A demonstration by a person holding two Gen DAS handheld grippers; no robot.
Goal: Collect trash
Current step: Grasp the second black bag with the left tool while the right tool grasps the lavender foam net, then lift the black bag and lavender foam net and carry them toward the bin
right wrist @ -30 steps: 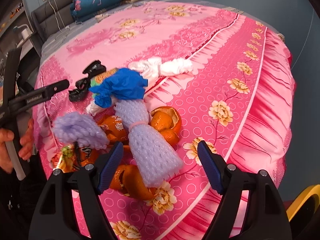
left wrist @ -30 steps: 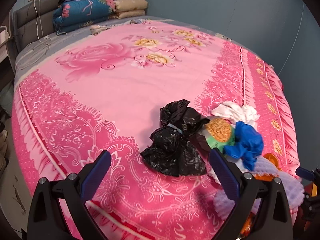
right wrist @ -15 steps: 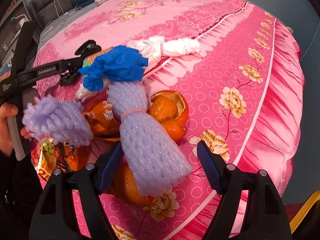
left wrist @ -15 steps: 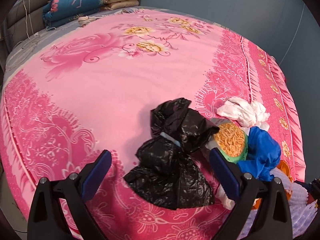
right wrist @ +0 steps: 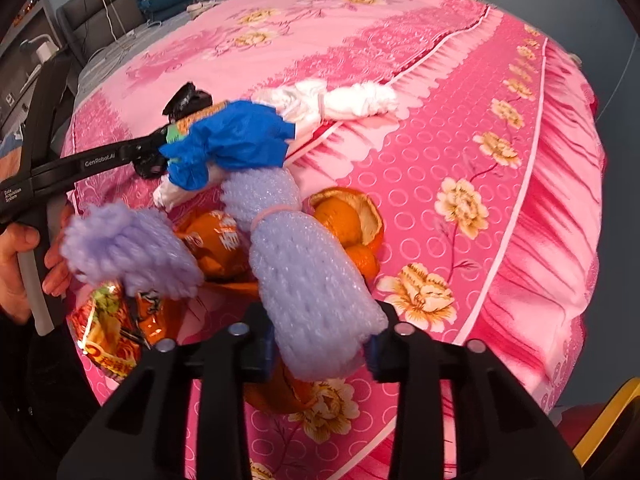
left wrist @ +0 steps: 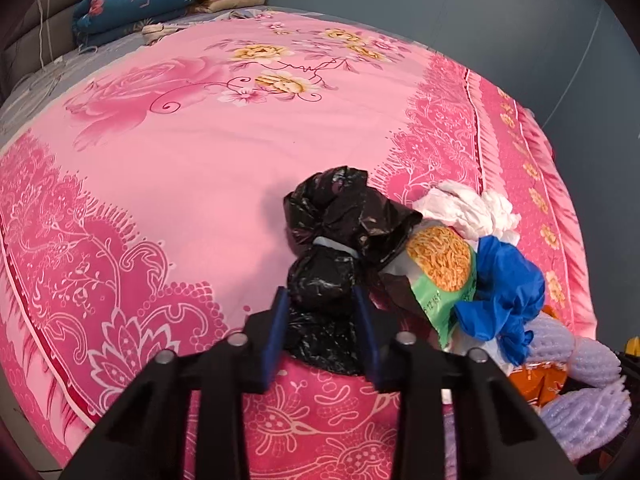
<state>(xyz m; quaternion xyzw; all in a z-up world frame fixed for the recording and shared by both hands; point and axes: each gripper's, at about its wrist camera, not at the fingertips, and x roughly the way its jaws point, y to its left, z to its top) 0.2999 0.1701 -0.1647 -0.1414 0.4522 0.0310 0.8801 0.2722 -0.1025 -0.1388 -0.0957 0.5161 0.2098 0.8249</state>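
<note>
Both of my tools have come down and squeezed shut since a moment ago, when they hung wide apart above the pile. My left tool [left wrist: 322, 300] now pinches the black bag [left wrist: 332, 240] low in the middle of the left view. My right tool [right wrist: 320, 344] clamps the near end of a purple foam net [right wrist: 308, 276] at the bottom middle of the right view. I grab one piece with each tool so I can lift two bits of trash at once.

All the trash sits in one heap on the pink bed [left wrist: 180, 168], near its lower right edge in the left view, so I do not have to reach far.

I count one black bag and two purple foam nets, the second one [right wrist: 128, 248] at the left. I see one blue glove [right wrist: 232, 142], one white rag [right wrist: 340, 100] and one green noodle pack [left wrist: 440, 268]. I also see one orange snack bag [right wrist: 108, 332] and some orange peel [right wrist: 348, 220]; I cannot tell how many peel pieces lie under the nets.
</note>
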